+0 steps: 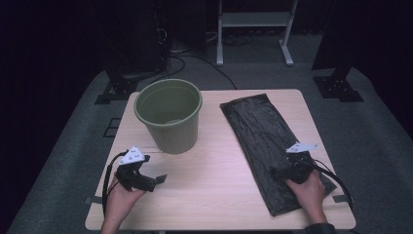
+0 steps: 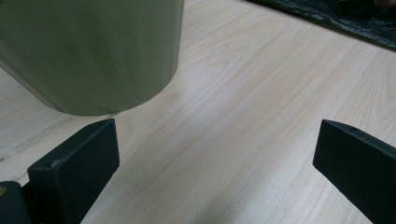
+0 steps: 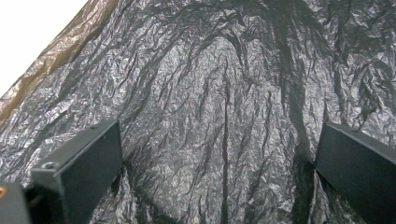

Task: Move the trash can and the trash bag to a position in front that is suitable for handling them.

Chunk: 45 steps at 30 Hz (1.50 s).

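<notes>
1 green bucket [image 1: 168,116], 1 black bag [image 1: 271,144], prob folded, 2 grippers

No readable text anywhere

Nothing is showing any lettering, brand, number or sign: the green bucket [image 1: 169,117] at the far left, the black bin bag [image 1: 269,141] lying at the right and the wooden table [image 1: 214,195] are all appearing plain and unmarked.
</notes>
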Each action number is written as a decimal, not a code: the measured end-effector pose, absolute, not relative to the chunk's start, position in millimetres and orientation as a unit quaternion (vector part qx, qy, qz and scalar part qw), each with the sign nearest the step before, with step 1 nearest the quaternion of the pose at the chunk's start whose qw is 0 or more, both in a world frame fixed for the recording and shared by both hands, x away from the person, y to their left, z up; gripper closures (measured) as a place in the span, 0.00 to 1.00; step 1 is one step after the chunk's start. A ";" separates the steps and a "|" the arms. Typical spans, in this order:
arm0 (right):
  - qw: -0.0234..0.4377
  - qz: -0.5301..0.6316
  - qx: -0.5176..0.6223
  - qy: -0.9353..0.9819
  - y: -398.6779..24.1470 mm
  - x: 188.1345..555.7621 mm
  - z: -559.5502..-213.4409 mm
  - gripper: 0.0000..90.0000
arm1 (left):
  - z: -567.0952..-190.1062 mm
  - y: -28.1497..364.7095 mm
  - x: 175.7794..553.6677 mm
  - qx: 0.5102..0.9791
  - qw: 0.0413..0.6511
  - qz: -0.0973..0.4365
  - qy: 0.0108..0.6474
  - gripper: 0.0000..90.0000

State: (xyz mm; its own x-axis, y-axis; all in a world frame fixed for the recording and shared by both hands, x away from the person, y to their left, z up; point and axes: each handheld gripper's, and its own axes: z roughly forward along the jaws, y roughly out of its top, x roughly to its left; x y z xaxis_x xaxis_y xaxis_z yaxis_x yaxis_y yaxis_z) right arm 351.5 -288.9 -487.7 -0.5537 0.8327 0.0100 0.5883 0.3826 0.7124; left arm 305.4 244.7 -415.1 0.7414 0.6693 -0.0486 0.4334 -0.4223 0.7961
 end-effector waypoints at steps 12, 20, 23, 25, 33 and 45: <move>0.178 0.343 0.436 0.813 -288.8 351.5 -487.8 0.00 | -386.6 245.8 314.0 0.827 0.429 0.144 0.334 0.00; 0.178 0.343 0.436 0.813 -288.7 351.4 -487.7 0.00 | -368.5 250.0 322.8 0.823 0.434 0.149 0.335 0.00; 0.178 0.343 0.436 0.813 -288.7 351.5 -487.8 0.00 | -362.4 251.6 325.7 0.823 0.432 0.152 0.336 0.00; 0.178 0.343 0.436 0.813 -288.8 351.5 -487.8 0.00 | -358.7 252.9 327.6 0.821 0.434 0.153 0.338 0.00; 0.178 0.343 0.436 0.813 -288.7 351.5 -487.8 0.00 | -340.9 259.4 334.7 0.817 0.435 0.167 0.341 0.00; 0.177 0.343 0.436 0.813 -288.7 351.5 -487.7 0.00 | -314.7 267.5 348.2 0.810 0.438 0.182 0.346 0.00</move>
State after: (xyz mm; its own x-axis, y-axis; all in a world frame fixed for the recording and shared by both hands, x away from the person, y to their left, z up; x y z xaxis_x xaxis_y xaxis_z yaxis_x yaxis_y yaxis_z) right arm 351.5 -288.7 -487.7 -0.5565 0.8308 0.0107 0.5874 0.3843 0.7122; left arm 348.2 267.5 -314.7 0.6946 0.7193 -0.0078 0.4004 -0.3776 0.8349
